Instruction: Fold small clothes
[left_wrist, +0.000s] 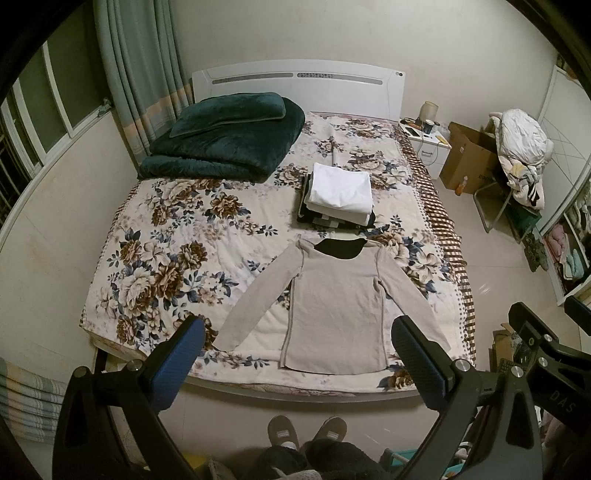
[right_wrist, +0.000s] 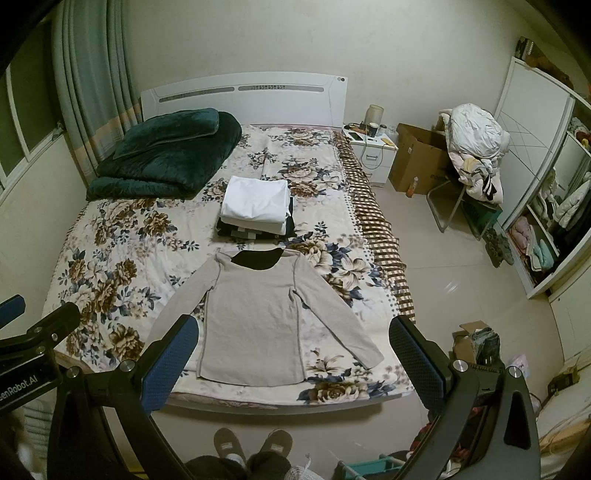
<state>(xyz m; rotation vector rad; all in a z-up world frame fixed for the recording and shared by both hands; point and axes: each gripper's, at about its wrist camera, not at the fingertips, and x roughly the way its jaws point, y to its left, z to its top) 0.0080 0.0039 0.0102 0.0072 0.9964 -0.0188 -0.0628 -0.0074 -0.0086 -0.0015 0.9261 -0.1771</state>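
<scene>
A grey long-sleeved top lies flat and spread out, sleeves angled outward, near the foot edge of the bed; it also shows in the right wrist view. Behind it is a stack of folded clothes with a white piece on top, also visible in the right wrist view. My left gripper is open and empty, held above the bed's foot edge. My right gripper is open and empty, held likewise beside it.
A dark green folded blanket lies at the bed's head, left. A nightstand, cardboard box and chair piled with laundry stand right of the bed. A wardrobe is at far right. My slippered feet are on the floor.
</scene>
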